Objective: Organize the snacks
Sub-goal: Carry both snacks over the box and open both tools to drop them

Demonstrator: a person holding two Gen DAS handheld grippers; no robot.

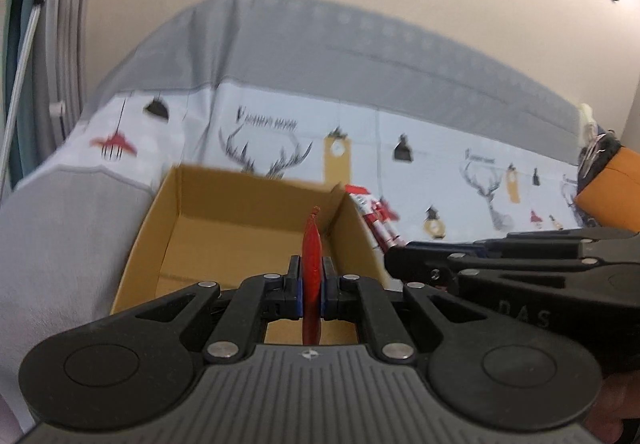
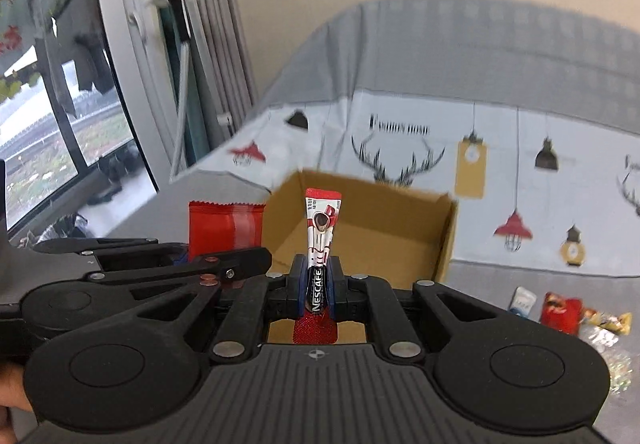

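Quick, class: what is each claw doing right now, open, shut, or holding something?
Left claw: shut on a red packet, seen edge-on.
Right claw: shut on a Nescafe stick, held upright.

Left wrist view: close behind left gripper (image 1: 311,286), facing cardboard box (image 1: 256,219) at 12 o'clock. Right wrist view: same, right gripper (image 2: 318,286). Shared: cardboard box (image 2: 372,228), patterned cloth (image 1: 400,147).

Your left tongs (image 1: 311,286) sit at lower centre of the left wrist view, jaws pinched together. Your right tongs (image 2: 319,286) are likewise clamped, lower centre of their view. The two tools sit side by side.
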